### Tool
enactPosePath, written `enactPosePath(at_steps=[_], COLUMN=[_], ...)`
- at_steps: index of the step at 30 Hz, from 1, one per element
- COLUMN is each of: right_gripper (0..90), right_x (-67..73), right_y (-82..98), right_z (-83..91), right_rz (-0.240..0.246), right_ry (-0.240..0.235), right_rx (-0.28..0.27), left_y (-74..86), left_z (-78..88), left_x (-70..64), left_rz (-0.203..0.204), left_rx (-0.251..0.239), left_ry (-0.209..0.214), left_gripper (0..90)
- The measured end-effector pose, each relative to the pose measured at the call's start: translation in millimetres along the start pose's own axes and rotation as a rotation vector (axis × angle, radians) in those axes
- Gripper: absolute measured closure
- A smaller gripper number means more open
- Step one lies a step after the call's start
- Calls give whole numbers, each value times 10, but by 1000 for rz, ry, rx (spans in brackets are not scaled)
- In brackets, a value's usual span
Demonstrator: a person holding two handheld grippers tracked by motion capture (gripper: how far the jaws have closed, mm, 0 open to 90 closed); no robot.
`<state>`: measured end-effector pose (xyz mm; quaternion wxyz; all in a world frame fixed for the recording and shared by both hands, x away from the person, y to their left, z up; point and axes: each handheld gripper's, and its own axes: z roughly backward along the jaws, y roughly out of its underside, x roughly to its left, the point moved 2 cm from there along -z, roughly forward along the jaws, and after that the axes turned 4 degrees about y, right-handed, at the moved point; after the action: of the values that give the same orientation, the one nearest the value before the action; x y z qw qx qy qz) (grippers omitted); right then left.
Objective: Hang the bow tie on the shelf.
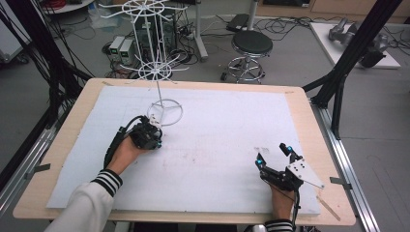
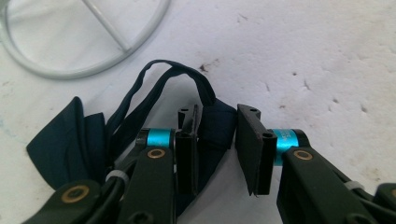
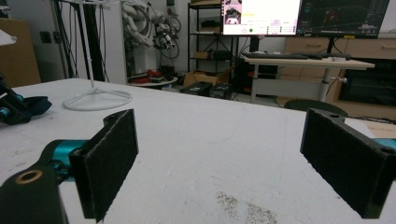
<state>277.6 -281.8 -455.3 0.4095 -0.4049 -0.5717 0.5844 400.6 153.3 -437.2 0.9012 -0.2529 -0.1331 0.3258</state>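
Your left gripper [image 2: 215, 140], jaws parted, straddles the dark blue strap [image 2: 140, 107] near the white stand's ring base [image 2: 79, 70]; your right gripper [image 1: 275, 155] gapes empty.

One wooden counter [image 1: 300, 104] carries one white foam sheet [image 1: 227, 135]. On it stand one white wire rack with a ring base [image 1: 159, 67] and one dark blue fabric strap [image 2: 70, 140]. Two black handheld grippers, left [image 1: 155, 141] and right [image 1: 274, 153]. One round black stool [image 1: 251, 44] behind.
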Motion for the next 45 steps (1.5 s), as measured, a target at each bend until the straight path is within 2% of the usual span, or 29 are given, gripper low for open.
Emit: enactPosePath(at_steps=[1, 3, 7, 19, 25, 27, 28, 29, 30, 32, 40, 45], right_gripper=[103, 103, 103, 103, 103, 103, 103, 103, 103, 103, 103, 103], right_x=[0, -1, -1, -1, -1, -1, 0, -1, -1, -1, 0, -1], right_y=[0, 0, 0, 0, 0, 0, 0, 0, 0, 0, 0, 0], right_z=[0, 1, 1, 1, 1, 1, 0, 1, 1, 1, 1, 0], right_rz=[0, 1, 1, 1, 1, 1, 0, 1, 1, 1, 2, -3], right_ry=[1, 1, 1, 1, 0, 0, -1, 0, 0, 0, 1, -3], right_rx=[0, 0, 0, -1, -1, -1, -2, -1, -1, -1, -1, -2], left_y=[3, 11, 9, -2, 33, 51, 51, 55, 55, 57, 115, 164], left_z=[6, -2, 11, 167, 289, 349, 349, 397, 397, 447, 608, 704], left_x=[17, 31, 33, 46, 82, 107, 107, 117, 117, 126, 192, 252], left_rz=[-3, 27, 25, 36, 96, 110, 110, 114, 114, 123, 166, 204], left_rx=[10, 0, -5, -84, -198, -251, -251, -284, -284, -319, -401, -447], left_ry=[2, 20, 10, 6, 17, 11, 11, 7, 7, 7, 12, 37], left_gripper=[717, 751, 789, 808, 810, 811, 812, 812, 812, 812, 813, 815])
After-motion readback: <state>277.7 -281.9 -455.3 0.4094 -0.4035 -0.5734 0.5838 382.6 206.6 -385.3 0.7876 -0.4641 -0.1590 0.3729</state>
